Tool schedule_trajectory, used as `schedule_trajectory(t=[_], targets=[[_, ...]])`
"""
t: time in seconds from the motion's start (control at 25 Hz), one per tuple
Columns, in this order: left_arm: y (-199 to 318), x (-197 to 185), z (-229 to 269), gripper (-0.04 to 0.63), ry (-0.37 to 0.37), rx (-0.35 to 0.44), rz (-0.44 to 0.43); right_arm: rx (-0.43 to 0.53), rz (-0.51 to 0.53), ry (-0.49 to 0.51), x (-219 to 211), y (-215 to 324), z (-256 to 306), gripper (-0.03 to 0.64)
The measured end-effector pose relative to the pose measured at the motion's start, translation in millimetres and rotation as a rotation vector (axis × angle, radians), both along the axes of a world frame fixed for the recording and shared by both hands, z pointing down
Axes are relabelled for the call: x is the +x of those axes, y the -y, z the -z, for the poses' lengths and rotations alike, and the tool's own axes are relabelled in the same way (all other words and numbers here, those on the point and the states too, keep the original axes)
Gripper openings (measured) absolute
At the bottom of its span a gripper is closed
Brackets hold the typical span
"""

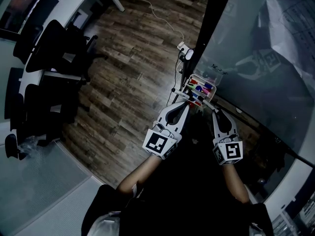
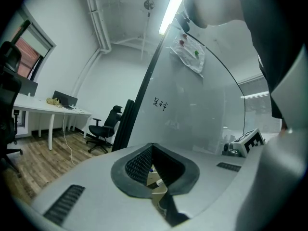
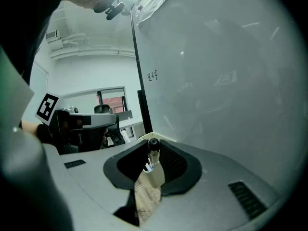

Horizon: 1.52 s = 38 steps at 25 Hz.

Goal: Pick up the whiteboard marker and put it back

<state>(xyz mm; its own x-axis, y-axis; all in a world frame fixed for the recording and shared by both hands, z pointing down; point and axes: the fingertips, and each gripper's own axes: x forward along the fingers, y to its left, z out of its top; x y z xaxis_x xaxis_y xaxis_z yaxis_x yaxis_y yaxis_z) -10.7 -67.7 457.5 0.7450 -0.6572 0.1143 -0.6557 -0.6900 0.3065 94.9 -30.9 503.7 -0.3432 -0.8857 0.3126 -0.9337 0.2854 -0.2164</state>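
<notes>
Glass whiteboard (image 1: 256, 48) at right; my right hand-held gripper (image 1: 214, 111) pinches black-capped whiteboard marker (image 3: 153, 146) just beside clear marker tray (image 1: 194, 76); left hand-held gripper (image 1: 185, 104) pressed together. I'd level marker over free slot before releasing.

Dark wood-plank floor (image 1: 133, 58), white desk (image 2: 48, 110), black office chair (image 2: 103, 124), ceiling strip light (image 2: 173, 6), white wall (image 2: 72, 47).

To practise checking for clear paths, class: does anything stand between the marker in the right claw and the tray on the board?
Nothing visible blocks it. The right claw grips the whiteboard marker right at the near edge of the tray. The tray holds other markers, and the shut left claw sits close beside it, so room looks tight.
</notes>
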Motion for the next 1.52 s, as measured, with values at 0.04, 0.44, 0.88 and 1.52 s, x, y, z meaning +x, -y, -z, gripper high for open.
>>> schedule_trajectory(t=[0.04, 0.44, 0.88, 1.52], targets=[[0, 0, 0, 0.008, -0.002, -0.006, 0.004, -0.001, 0.005, -0.002, -2, 2, 2, 0.083], [1, -1, -1, 0.008, 0.005, -0.003, 0.003, -0.023, 0.025, -0.016, -9, 8, -5, 0.083], [1, -3, -4, 0.008, 0.003, 0.002, 0.005, -0.033, 0.030, -0.021, -9, 9, -9, 0.083], [5, -4, -4, 0.008, 0.004, -0.024, 0.022, -0.046, 0.044, -0.034, -12, 13, -15, 0.083]])
